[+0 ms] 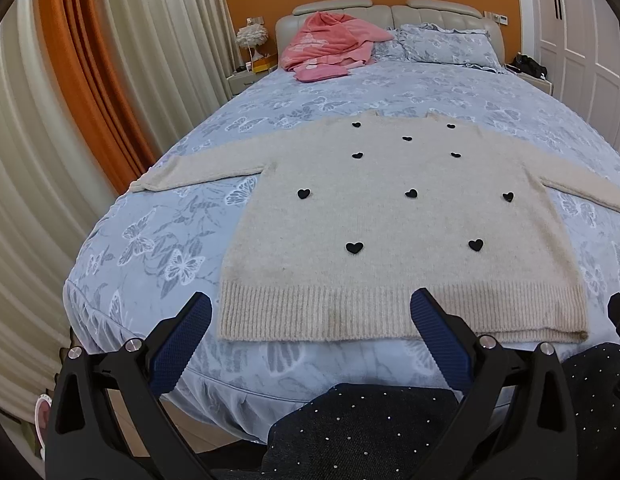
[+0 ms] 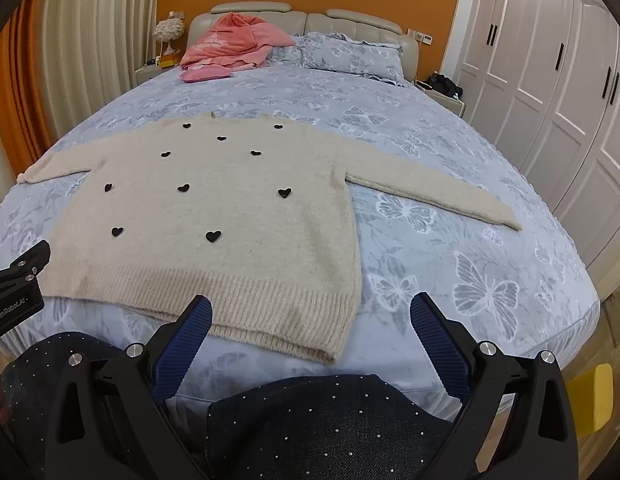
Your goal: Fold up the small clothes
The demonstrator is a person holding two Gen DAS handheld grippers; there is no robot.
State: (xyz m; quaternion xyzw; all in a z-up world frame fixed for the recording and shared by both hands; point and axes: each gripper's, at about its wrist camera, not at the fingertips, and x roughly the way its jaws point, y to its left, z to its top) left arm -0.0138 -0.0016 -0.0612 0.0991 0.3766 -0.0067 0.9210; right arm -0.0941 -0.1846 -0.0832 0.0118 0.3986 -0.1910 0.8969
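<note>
A cream knit sweater point(image 1: 394, 220) with small black hearts lies flat on the bed, sleeves spread to both sides and ribbed hem nearest me. In the right wrist view the same sweater point(image 2: 214, 216) fills the left half. My left gripper point(image 1: 312, 312) hovers open above the hem's left part, holding nothing. My right gripper point(image 2: 312, 316) hangs open over the hem's right corner, also holding nothing. The left gripper's body point(image 2: 14, 292) shows at the left edge of the right wrist view.
The bed point(image 1: 162, 240) has a blue butterfly cover. Pink clothes point(image 1: 330, 44) and pillows point(image 1: 446, 42) lie at the headboard. Curtains hang on the left, white wardrobes point(image 2: 550, 92) stand on the right. The person's dark studded trousers point(image 2: 330, 428) show below the grippers.
</note>
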